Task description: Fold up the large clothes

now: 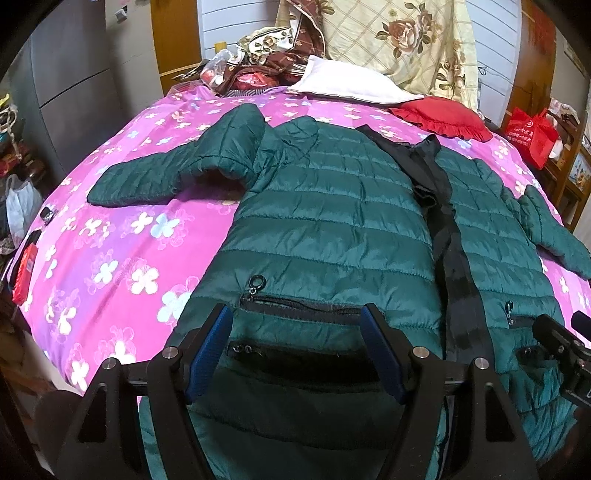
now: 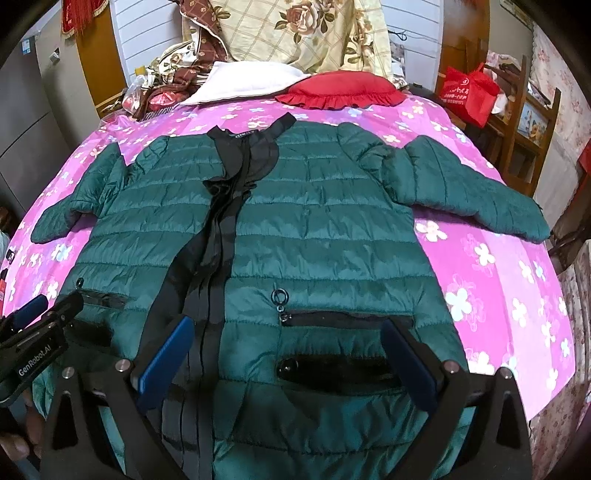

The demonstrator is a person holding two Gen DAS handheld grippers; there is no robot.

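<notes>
Beyond the green jacket point(image 2: 325, 229), white pillow point(image 2: 243, 83), red cushion point(image 2: 340, 94), floral quilt point(image 2: 306, 33).

jacket point(image 1: 325, 221): flat on bed point(image 1: 122, 236), front up | pillows point(image 1: 347, 83): behind collar | bag point(image 1: 532, 134): right of bed

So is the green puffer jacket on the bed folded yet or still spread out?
Spread out. The green jacket lies flat, front up, on the pink bedspread, both sleeves stretched out sideways, no fold made.
</notes>
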